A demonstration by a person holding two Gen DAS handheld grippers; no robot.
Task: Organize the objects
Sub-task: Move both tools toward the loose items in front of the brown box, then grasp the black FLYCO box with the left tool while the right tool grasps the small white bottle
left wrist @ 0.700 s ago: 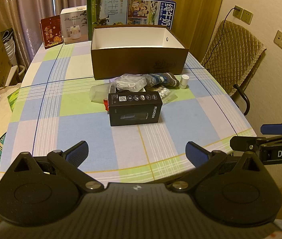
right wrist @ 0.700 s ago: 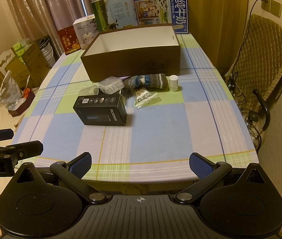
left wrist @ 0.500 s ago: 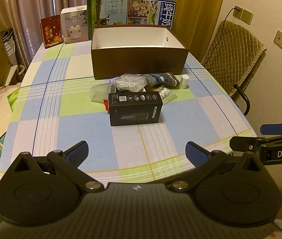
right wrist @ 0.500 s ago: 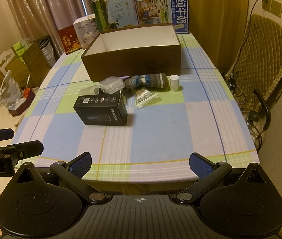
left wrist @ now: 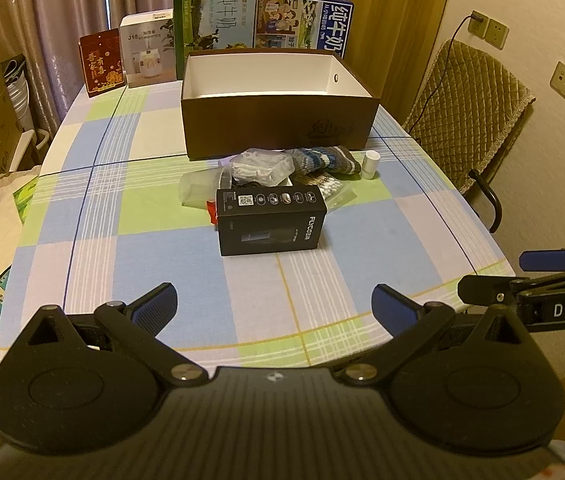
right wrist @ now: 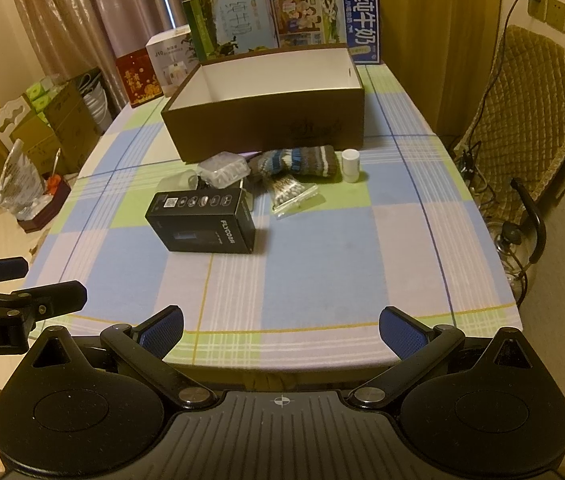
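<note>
Left gripper [left wrist: 274,304] and right gripper [right wrist: 280,326] both spread wide, holding nothing, at near table edge. Black box [left wrist: 270,220] reads "FLYCO". Right gripper body marked "DAS".

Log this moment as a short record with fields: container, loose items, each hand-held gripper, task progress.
container: brown open box, white inside, nothing visible in it
loose items: black carton, knitted sock, white bottle, cotton swab bag, clear bags, all clustered on the checked tablecloth in front of the box
left hand-held gripper: open, holding nothing, near table edge
right hand-held gripper: open, holding nothing, near table edge
task progress: nothing packed yet
</note>
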